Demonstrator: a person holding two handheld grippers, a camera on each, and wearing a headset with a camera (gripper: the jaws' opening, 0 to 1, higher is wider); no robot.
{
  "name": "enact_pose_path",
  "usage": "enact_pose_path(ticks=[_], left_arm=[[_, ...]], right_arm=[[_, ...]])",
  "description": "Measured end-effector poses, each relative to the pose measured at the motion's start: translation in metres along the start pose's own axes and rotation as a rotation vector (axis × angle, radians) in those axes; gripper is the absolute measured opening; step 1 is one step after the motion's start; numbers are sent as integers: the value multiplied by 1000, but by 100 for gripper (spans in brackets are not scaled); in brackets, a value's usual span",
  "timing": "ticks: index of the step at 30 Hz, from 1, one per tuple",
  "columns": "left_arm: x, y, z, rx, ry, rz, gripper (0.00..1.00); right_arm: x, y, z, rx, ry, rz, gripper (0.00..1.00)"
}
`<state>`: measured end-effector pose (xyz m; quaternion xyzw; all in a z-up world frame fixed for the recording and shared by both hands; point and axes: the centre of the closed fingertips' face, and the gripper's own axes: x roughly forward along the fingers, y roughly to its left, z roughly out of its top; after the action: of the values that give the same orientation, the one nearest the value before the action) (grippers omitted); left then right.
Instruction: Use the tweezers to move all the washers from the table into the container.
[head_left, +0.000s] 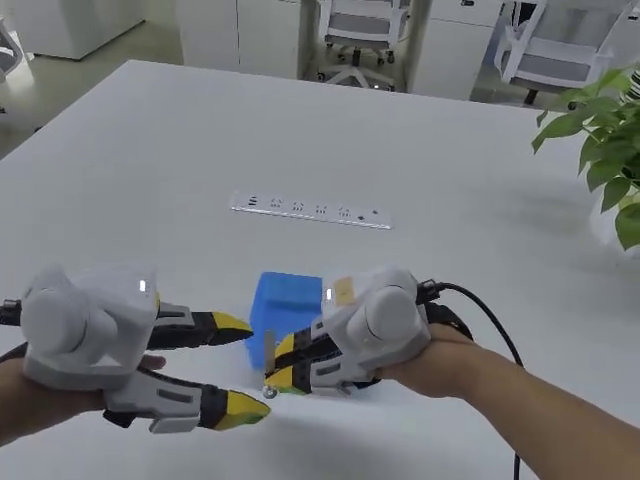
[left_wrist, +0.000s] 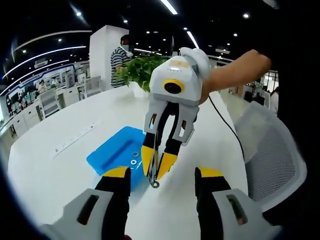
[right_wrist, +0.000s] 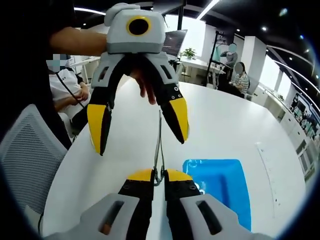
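Presently the right gripper (left_wrist: 156, 172), jaws clamped on slim steel tweezers (right_wrist: 159, 135), appears to be picking up a small metal washer (left_wrist: 155, 184) just beside the shallow blue container (left_wrist: 112, 152), with the left gripper (right_wrist: 141, 144) jaws apart; the next move calls for a steady lift over the rim.

We've got slim metal tweezers (left_wrist: 154, 169) with a small steel washer (left_wrist: 155, 184) at the tip, just beside the shallow blue plastic container (left_wrist: 111, 153); two washers (left_wrist: 134, 162) inside.

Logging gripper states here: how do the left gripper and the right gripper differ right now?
The left gripper has its jaws spread wide with nothing between them; the right gripper has its jaws shut on the tweezers. The right gripper's tweezers reach a washer by the blue container; the left gripper carries no tool. Both are hand-held with yellow-tipped jaws.
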<state>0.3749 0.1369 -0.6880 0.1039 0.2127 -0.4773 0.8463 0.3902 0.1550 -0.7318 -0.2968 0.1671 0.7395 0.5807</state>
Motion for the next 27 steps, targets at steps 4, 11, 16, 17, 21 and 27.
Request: enact_pose_path(ticks=[4, 11, 16, 17, 21, 27], left_arm=[[-4, 2, -4, -27, -1, 23, 69], [-11, 2, -9, -53, -6, 53, 84], [-13, 1, -13, -55, 9, 66, 90], [-14, 0, -13, -53, 10, 68, 91], [-15, -2, -15, -55, 10, 71, 94], [-15, -4, -17, -66, 19, 71, 99]], right_arm=[[-6, -2, 5, 0, -9, -7, 9], [-17, -7, 10, 12, -16, -20, 9], [-24, -13, 14, 12, -22, -36, 9], [-25, -14, 14, 12, -23, -39, 9], [-30, -21, 16, 13, -29, -53, 9], [-35, -32, 18, 1, -33, -72, 9]])
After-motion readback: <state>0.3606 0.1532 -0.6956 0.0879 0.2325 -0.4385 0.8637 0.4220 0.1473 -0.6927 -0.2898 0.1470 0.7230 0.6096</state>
